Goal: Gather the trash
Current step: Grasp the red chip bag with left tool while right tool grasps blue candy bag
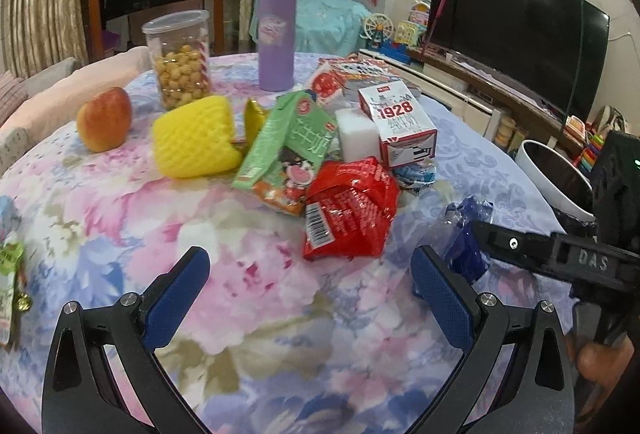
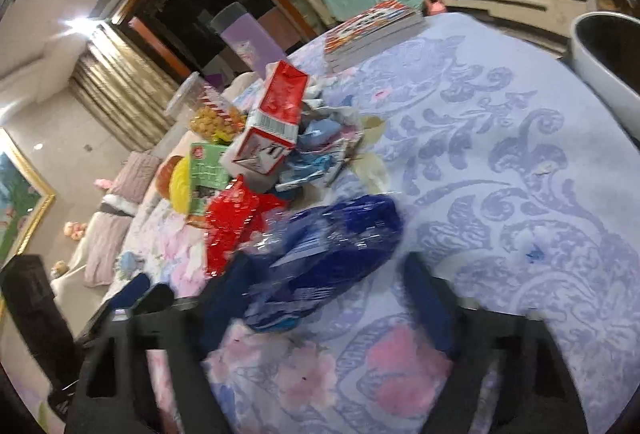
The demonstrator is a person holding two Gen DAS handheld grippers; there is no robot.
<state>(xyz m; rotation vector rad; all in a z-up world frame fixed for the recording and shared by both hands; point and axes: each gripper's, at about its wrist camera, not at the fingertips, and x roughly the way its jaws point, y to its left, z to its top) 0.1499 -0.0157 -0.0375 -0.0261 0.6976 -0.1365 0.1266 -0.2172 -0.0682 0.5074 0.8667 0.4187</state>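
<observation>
While the left gripper point(image 1: 310, 274) gapes empty, right gripper point(image 2: 324, 298) jaws wide around blue wrapper point(image 2: 332, 246).

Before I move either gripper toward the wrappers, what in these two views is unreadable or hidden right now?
- Right wrist view is motion-blurred: the right gripper looks open around the blue wrapper, but contact cannot be told.
- Left wrist view: the right gripper's arm covers part of the blue wrapper.
- White bin: cut off by the arm on the left wrist view and by the frame edge on the right; contents unseen.
- Green packet: cropped at the left edge.
</observation>
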